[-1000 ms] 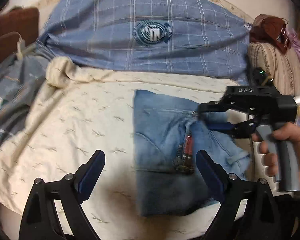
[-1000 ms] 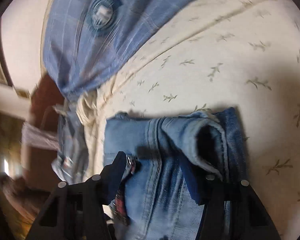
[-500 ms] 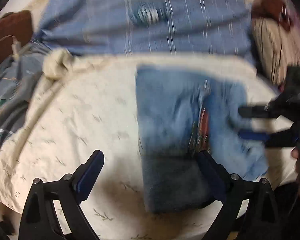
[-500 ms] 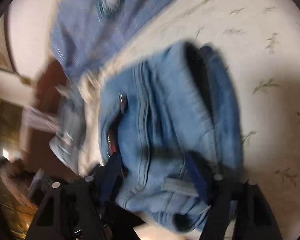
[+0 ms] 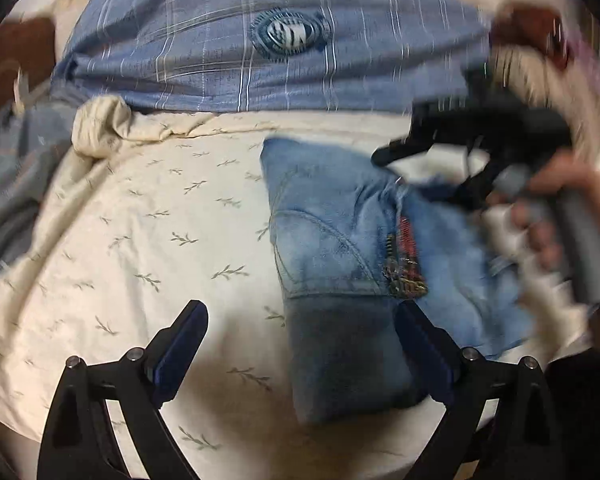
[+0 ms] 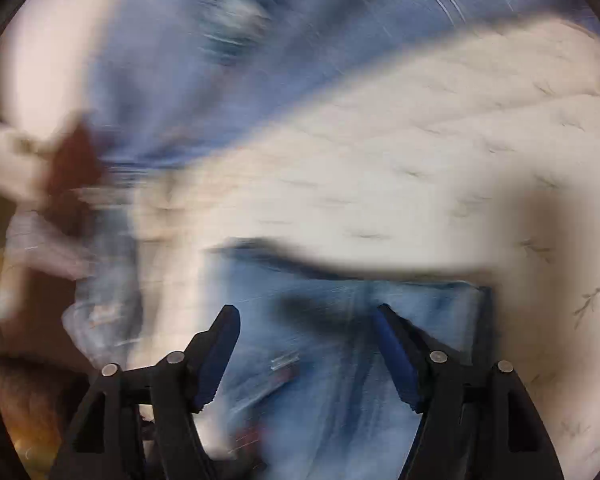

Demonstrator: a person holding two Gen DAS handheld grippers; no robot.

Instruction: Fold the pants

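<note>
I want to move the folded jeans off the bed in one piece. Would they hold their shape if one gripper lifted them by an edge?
Probably not. The jeans are soft denim folded into several layers on the cream sheet, so lifted by one edge the layers would likely sag and unfold. The stack looks thick, so fairly heavy for its size. Denim isn't slippery; the open left gripper should hold it.

Folded pants (image 5: 340,248) on bedsheet (image 5: 140,240)

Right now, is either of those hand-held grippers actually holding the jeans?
No. The left hand-held gripper is open above the folded jeans, and the right hand-held gripper is open too, nothing between its fingers.
</note>
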